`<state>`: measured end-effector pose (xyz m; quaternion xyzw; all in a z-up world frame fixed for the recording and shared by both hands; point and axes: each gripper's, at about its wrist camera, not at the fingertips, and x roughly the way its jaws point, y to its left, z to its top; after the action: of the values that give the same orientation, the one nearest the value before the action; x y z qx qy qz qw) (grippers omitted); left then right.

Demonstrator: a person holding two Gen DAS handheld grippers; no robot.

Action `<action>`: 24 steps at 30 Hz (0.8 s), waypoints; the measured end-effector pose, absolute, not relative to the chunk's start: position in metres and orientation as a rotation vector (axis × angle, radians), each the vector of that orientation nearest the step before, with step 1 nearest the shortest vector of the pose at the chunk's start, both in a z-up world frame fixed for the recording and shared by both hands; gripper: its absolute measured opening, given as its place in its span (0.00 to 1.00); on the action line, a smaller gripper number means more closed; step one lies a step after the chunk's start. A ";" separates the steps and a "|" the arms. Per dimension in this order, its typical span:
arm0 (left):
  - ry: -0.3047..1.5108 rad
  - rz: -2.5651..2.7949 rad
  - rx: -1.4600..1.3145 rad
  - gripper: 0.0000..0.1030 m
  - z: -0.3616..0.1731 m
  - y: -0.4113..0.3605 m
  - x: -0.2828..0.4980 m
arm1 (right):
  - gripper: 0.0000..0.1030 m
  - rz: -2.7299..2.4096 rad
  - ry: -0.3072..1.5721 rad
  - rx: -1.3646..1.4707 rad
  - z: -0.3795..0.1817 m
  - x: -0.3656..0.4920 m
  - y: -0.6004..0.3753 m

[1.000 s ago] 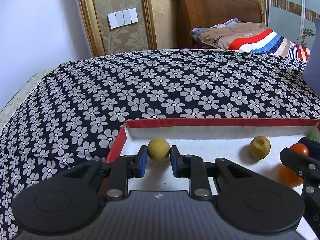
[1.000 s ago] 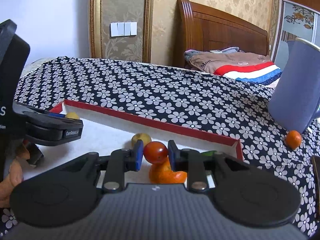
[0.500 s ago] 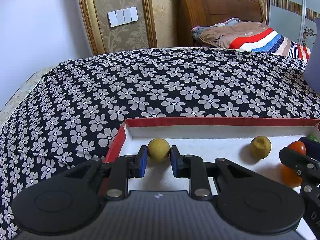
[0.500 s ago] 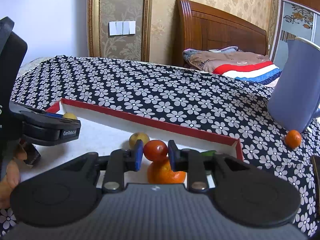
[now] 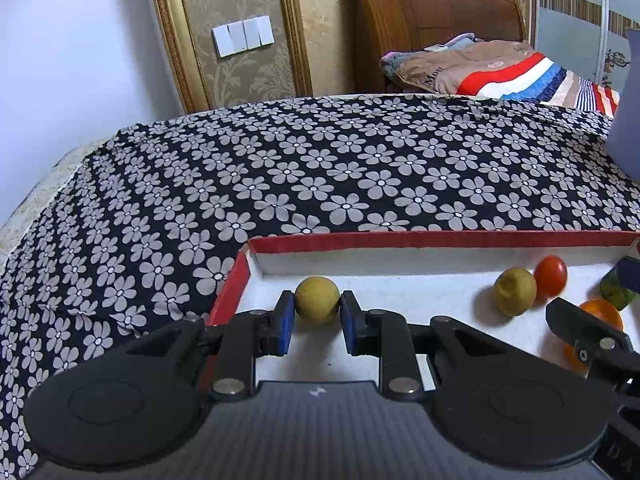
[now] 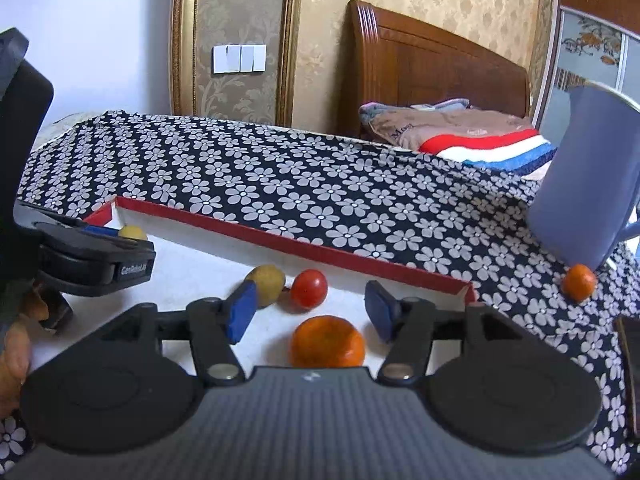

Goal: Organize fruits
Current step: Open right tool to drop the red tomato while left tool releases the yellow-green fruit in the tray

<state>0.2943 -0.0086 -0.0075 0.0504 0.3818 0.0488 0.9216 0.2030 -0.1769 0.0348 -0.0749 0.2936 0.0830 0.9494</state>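
Note:
A red-rimmed tray (image 5: pixel 400 240) with a white floor lies on the flowered cloth. At its left corner my left gripper (image 5: pixel 316 306) is shut on a round yellow fruit (image 5: pixel 317 300), just above the tray floor. My right gripper (image 6: pixel 311 312) has its jaws opening, and the blue pads touch nothing. A red tomato (image 6: pixel 308 288) lies free on the tray (image 6: pixel 320 250) just ahead of them, beside a second yellow fruit (image 6: pixel 266 279). An orange (image 6: pixel 327 342) sits under the right gripper. The left gripper (image 6: pixel 92 256) shows at the left edge of the right wrist view.
A tilted blue mug (image 6: pixel 588 184) stands on the cloth right of the tray, with a small orange (image 6: pixel 579 282) at its foot. A green and blue object (image 5: pixel 622 282) lies at the tray's right end. A person's hand (image 6: pixel 16 352) shows at the lower left.
My right gripper's jaws have spread and let go of the red tomato, which now lies on the tray floor beside the yellow fruit. The left gripper and its fruit have not moved.

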 end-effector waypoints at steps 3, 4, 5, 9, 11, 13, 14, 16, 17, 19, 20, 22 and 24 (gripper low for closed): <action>0.784 0.102 0.107 0.23 -0.007 -0.009 0.292 | 0.56 0.171 0.596 -0.150 0.036 0.202 -0.177; 0.785 0.103 0.107 0.23 -0.007 -0.009 0.291 | 0.56 0.171 0.595 -0.151 0.036 0.202 -0.177; 0.786 0.101 0.104 0.23 -0.006 -0.009 0.290 | 0.56 0.171 0.595 -0.151 0.036 0.201 -0.177; 0.789 0.101 0.093 0.24 -0.002 -0.006 0.286 | 0.56 0.172 0.599 -0.145 0.036 0.199 -0.178; 0.789 0.101 0.092 0.24 0.000 -0.005 0.283 | 0.58 0.173 0.597 -0.145 0.036 0.197 -0.179; 0.790 0.102 0.089 0.24 0.003 -0.005 0.279 | 0.59 0.171 0.594 -0.148 0.036 0.193 -0.179; 0.790 0.103 0.087 0.25 0.004 -0.004 0.277 | 0.59 0.172 0.593 -0.148 0.037 0.191 -0.179; 0.784 0.101 0.082 0.34 0.007 -0.005 0.273 | 0.65 0.173 0.585 -0.144 0.039 0.186 -0.180; 0.777 0.103 0.080 0.38 0.009 -0.004 0.269 | 0.70 0.173 0.580 -0.144 0.040 0.183 -0.180; 0.752 0.111 0.081 0.61 0.013 -0.004 0.261 | 0.72 0.176 0.567 -0.154 0.042 0.176 -0.180; 0.738 0.116 0.086 0.67 0.016 -0.005 0.257 | 0.74 0.177 0.563 -0.157 0.043 0.173 -0.179; 0.717 0.123 0.097 0.70 0.019 -0.008 0.251 | 0.80 0.180 0.558 -0.155 0.044 0.168 -0.180; 0.716 0.115 0.098 0.70 0.022 -0.010 0.245 | 0.81 0.178 0.551 -0.148 0.044 0.163 -0.181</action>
<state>0.2446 -0.0096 0.0221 0.0478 0.3501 0.0563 0.9338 0.1630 -0.1806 0.0439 -0.0729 0.2713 0.0879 0.9557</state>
